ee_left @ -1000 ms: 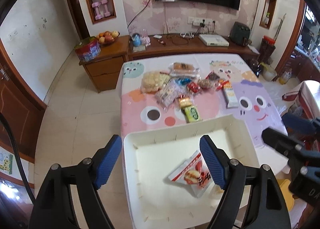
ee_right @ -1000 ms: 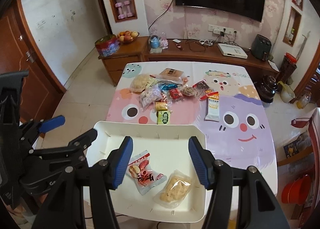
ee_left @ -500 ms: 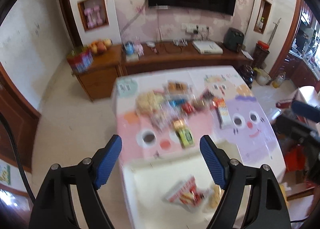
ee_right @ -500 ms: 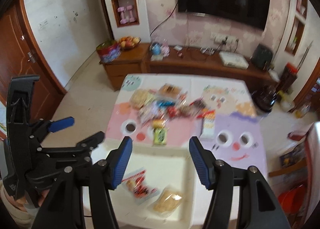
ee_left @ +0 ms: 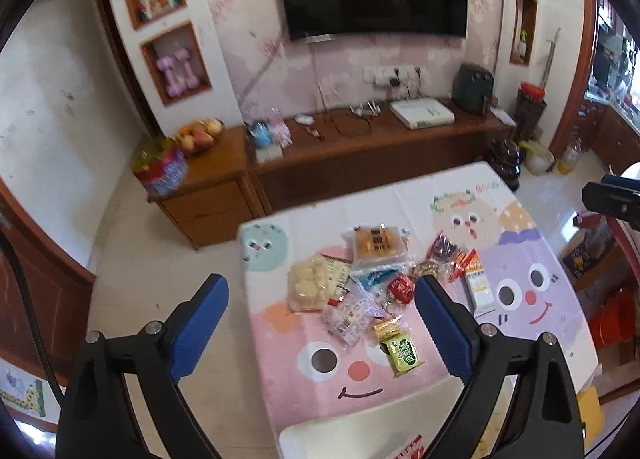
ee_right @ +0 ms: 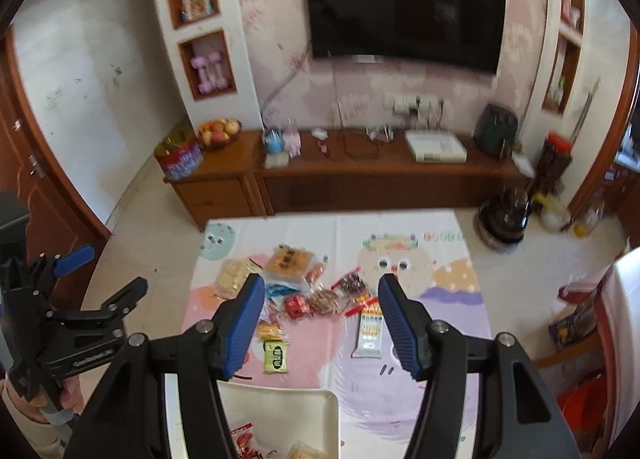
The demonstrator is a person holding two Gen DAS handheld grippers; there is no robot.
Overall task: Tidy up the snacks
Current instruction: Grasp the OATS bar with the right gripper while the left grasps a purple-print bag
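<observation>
A pile of wrapped snacks [ee_left: 372, 283] lies mid-table on a cartoon tablecloth [ee_left: 540, 299]; it also shows in the right wrist view [ee_right: 304, 291]. A green packet [ee_left: 404, 353] lies nearest me, also in the right wrist view [ee_right: 276, 357]. A white tray [ee_right: 288, 411] at the near edge holds a red packet [ee_right: 244, 443] and a pale snack bag [ee_right: 304, 453]. The tray's rim shows in the left wrist view [ee_left: 360, 431]. My left gripper [ee_left: 320, 331] and right gripper [ee_right: 320, 331] are both open and empty, held high above the table.
A wooden TV cabinet [ee_left: 360, 155] with a fruit bowl [ee_left: 200, 135] and a tin [ee_left: 160, 171] stands beyond the table under a wall TV [ee_right: 404, 15]. A long white snack bar [ee_right: 370, 329] lies right of the pile. Tiled floor lies left of the table.
Both grippers have risen and tilted up away from the tray, so the room and the snack pile fill the views. Both stay open and empty.
</observation>
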